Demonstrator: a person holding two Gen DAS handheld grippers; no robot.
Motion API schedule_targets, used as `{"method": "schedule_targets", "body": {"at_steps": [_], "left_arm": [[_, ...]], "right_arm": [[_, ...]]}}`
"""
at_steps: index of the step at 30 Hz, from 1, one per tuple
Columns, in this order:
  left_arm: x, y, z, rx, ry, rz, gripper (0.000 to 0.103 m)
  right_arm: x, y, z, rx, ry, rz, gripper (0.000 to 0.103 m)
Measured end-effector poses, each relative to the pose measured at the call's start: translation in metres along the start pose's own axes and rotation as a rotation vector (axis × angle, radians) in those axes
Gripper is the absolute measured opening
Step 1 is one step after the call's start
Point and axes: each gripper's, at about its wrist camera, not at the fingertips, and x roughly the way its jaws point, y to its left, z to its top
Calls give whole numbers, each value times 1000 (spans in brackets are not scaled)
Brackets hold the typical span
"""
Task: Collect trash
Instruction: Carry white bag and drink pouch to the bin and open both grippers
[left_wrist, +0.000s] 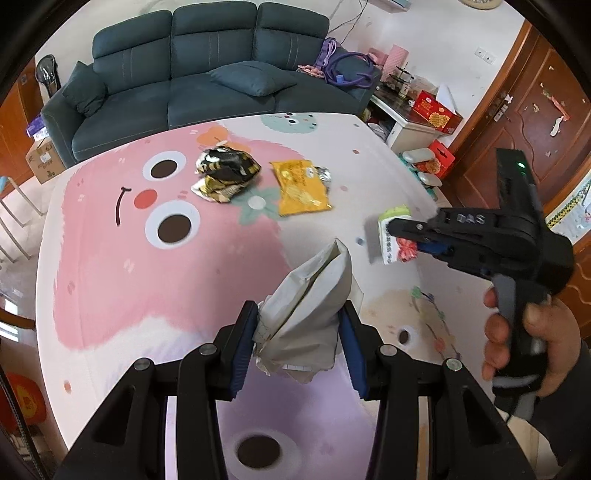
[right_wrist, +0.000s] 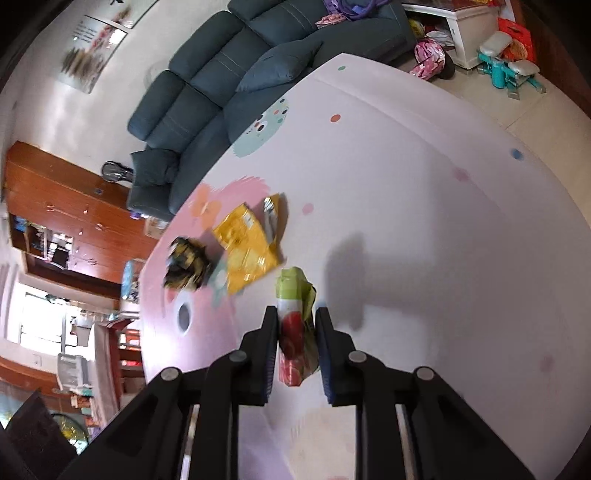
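My left claw (left_wrist: 301, 341) pinches a crumpled white bag (left_wrist: 308, 314); my right claw (right_wrist: 296, 343) seems clamped on a strawberry-print wrapper (right_wrist: 293, 328). Either thin wrapper could slip free above the play mat (left_wrist: 110, 288).

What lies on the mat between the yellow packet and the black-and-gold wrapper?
Nothing: only bare mat separates the yellow packet from the black-and-gold wrapper, clearest in the left wrist view.

Crumpled wrapper (left_wrist: 226, 173) left of flat packet (left_wrist: 303, 186), both on play mat (left_wrist: 110, 280), sofa (left_wrist: 199, 70) behind.
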Motion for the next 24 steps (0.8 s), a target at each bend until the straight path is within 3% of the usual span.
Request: {"method": "schedule_targets", "body": {"at_steps": [7,15,24], "left_arm": [[-36,-44,-48,-33,-31,9,42],[-79,-109,-136,-119,-60,39,42],[-103,-165,-238,-191,12,70,42]], "right_arm": [[-70,-8,-64,-111,18,45,20],[-149,-29,-140,-287,42,66,20],[-206,-69,-225,-418,135,72,20]]}}
